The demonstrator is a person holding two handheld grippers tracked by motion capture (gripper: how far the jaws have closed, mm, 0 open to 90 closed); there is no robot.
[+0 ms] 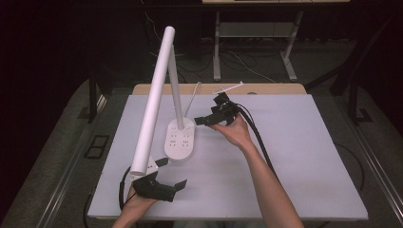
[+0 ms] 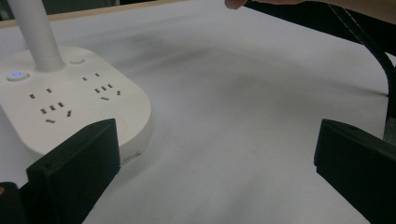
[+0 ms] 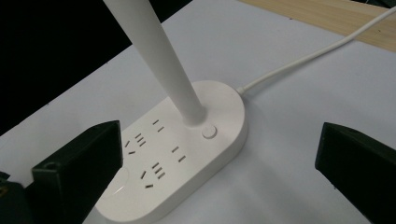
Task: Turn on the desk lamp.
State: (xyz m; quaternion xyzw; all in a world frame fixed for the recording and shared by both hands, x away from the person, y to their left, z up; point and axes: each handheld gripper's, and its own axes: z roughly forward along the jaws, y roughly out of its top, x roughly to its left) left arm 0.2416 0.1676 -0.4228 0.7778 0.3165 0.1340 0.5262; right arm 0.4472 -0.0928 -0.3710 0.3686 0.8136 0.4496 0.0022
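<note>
High view: one white desk lamp (image 1: 179, 137) standing left of centre on the pale table (image 1: 304, 156). Oval base with socket slots on its top face, upright stem, and a long tubular head (image 1: 153, 102) slanting down toward the near left edge. White cord (image 1: 194, 97) leaving the rear of the base toward the wooden strip along the far edge.

Right gripper view: round button (image 3: 209, 131) beside the stem foot; socket slots in rows across the base.

Left gripper view: small blue-lit button (image 2: 17, 74) on the base near the stem.

Right claw (image 1: 209, 119): just right of the base, pointing at it, jaws spread, holding nothing.

Left claw (image 1: 172, 176): near the front left table edge, below the head's lower end, jaws spread, holding nothing.
</note>
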